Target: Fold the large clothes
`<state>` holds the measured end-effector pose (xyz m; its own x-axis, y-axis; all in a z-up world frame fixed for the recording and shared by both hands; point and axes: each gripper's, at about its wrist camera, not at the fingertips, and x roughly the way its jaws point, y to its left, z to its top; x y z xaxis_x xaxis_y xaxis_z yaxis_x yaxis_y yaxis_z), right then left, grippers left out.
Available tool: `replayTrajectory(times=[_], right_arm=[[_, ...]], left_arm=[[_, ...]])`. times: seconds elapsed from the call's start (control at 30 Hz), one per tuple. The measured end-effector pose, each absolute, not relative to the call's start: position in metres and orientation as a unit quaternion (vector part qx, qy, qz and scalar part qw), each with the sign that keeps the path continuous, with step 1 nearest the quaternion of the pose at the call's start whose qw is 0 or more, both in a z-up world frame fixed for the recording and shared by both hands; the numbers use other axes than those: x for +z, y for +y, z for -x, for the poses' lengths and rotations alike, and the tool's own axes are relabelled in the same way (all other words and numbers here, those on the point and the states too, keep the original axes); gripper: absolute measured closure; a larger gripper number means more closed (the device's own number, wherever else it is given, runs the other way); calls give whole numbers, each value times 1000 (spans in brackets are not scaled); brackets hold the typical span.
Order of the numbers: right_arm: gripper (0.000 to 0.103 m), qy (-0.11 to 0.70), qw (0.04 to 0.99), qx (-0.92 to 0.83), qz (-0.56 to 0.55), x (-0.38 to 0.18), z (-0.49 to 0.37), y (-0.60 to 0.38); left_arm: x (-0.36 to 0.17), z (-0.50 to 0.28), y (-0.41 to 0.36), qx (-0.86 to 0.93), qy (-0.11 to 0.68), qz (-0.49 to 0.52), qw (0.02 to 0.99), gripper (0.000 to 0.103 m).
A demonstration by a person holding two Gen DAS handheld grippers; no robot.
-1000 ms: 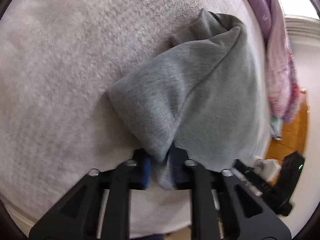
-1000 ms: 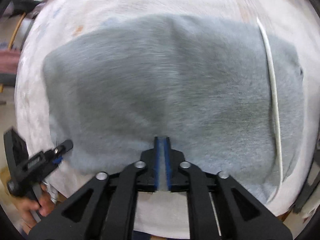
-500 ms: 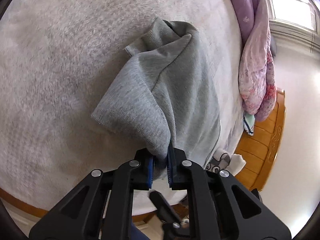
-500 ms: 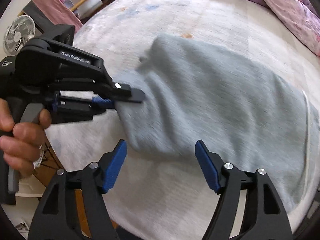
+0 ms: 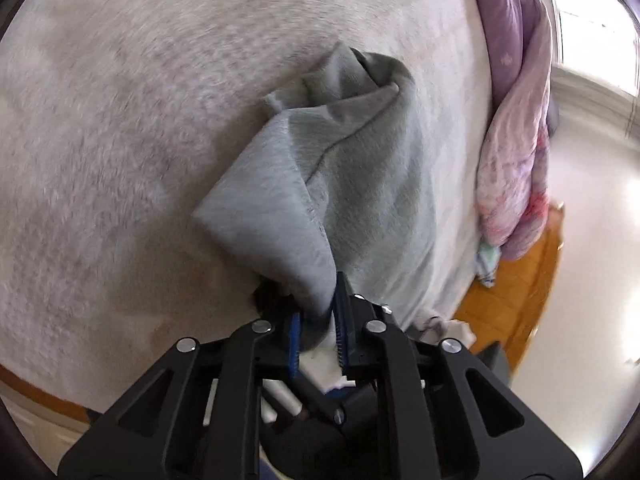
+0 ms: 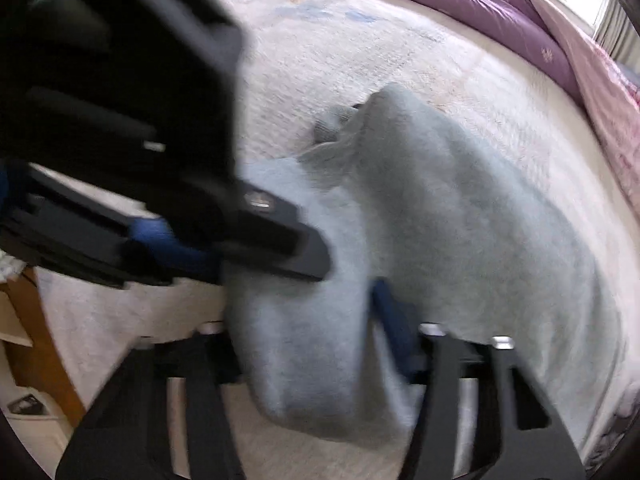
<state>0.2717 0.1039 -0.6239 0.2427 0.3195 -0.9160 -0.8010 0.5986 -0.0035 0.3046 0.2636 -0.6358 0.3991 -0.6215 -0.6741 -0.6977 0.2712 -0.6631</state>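
Grey knit, a large garment (image 5: 360, 184), lies on the bed (image 5: 120, 100) with its near corner lifted and bunched. My left tool (image 5: 318, 328) is clenched on that corner, cloth pinched between the blue pads. My right tool (image 6: 304, 344) stands spread wide with the hanging fold of cloth between its fingers, nothing gripped; the view is blurred, so exact contact is uncertain. The left tool crosses close in front of it.

Judgement: the step in hand is a second grasp on the same edge. The right tool should close on a single clean layer just beside the left, so both can draw the edge taut and level.

Surface: pale, fuzzy bed cover. A purple and pink quilt (image 5: 516, 132) is heaped along the far side. Orange wooden floor (image 5: 516, 300) shows beyond the bed.
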Motion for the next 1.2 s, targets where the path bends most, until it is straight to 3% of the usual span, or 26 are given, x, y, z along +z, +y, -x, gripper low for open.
replayTrajectory(times=[0.03, 0.1, 0.13, 0.2, 0.27, 0.4, 0.57, 0.9, 0.97, 1.07, 1.2], right_arm=[[83, 498, 746, 369, 242, -626, -277, 103], [89, 513, 742, 368, 228, -626, -284, 101], [93, 520, 739, 369, 215, -622, -288, 100], [94, 541, 736, 369, 174, -614, -297, 93], [95, 572, 732, 359, 93, -601, -313, 76], [95, 601, 722, 340, -42, -582, -336, 34], [95, 617, 695, 316, -194, -569, -354, -26], [95, 588, 690, 234, -352, -540, -376, -161], [95, 587, 691, 210, -365, -545, -377, -185], [95, 600, 672, 164, -402, -568, -376, -223], [94, 616, 649, 108, -434, -596, -368, -261]], left_arm=[[-634, -302, 266, 32, 538, 613, 578, 87], [-625, -297, 273, 30, 516, 628, 582, 69], [-620, -294, 277, 34, 507, 631, 586, 65], [-605, -287, 289, 61, 496, 621, 603, 52], [-590, -278, 303, 112, 490, 593, 629, 49], [-586, -286, 306, 177, 535, 510, 650, 48], [-586, -343, 254, 128, 570, 461, 668, 48], [-529, -455, 117, -19, 555, 374, 742, 49], [-535, -461, 92, -46, 562, 381, 733, 47], [-547, -476, 48, -65, 587, 355, 725, 36], [-570, -488, -2, -80, 622, 312, 714, 35]])
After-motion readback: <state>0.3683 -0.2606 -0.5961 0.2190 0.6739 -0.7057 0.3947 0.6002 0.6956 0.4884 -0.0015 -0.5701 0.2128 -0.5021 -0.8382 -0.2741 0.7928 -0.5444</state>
